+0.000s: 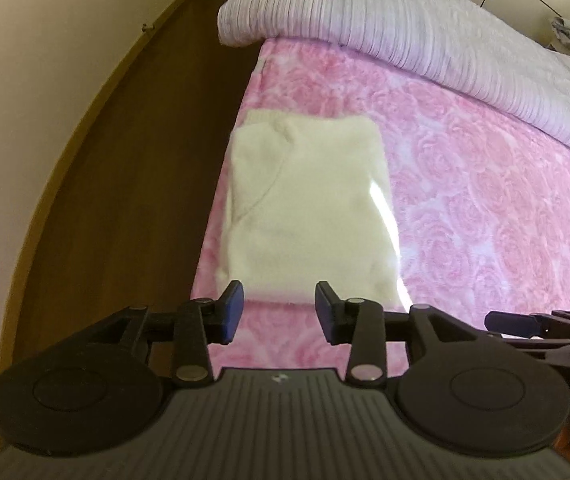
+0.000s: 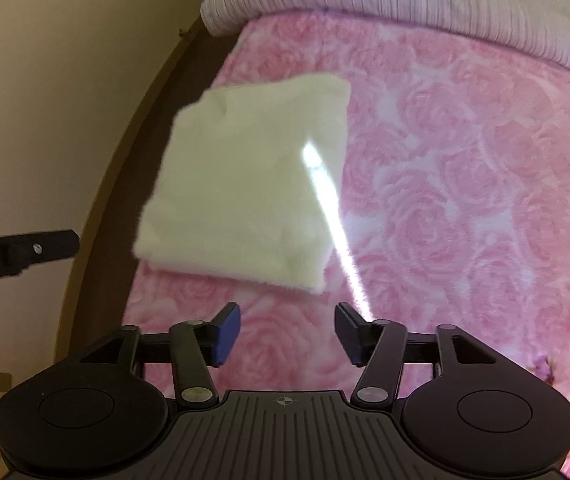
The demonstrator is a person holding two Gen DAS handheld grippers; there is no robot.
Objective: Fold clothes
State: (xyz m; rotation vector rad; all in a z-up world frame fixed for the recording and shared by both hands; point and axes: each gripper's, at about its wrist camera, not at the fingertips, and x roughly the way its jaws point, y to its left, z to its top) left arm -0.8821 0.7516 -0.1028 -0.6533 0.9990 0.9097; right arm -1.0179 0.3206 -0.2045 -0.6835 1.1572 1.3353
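A cream fluffy garment (image 1: 305, 208) lies folded into a neat rectangle on the pink rose-patterned blanket (image 1: 485, 208), close to the bed's left edge. In the right wrist view the same garment (image 2: 249, 184) sits up and left of the jaws. My left gripper (image 1: 279, 312) hovers above the garment's near edge, open, with nothing between its blue pads. My right gripper (image 2: 287, 334) is open too, over bare blanket (image 2: 465, 200) nearer than the garment, holding nothing. The right gripper's fingers (image 1: 525, 324) show at the lower right edge of the left wrist view.
A grey-lilac ribbed duvet (image 1: 425, 28) is bunched along the far side of the bed. Dark wooden floor (image 1: 133, 184) and a cream wall (image 1: 45, 48) run along the bed's left edge. Part of the left tool (image 2: 21, 256) reaches in from the left in the right wrist view.
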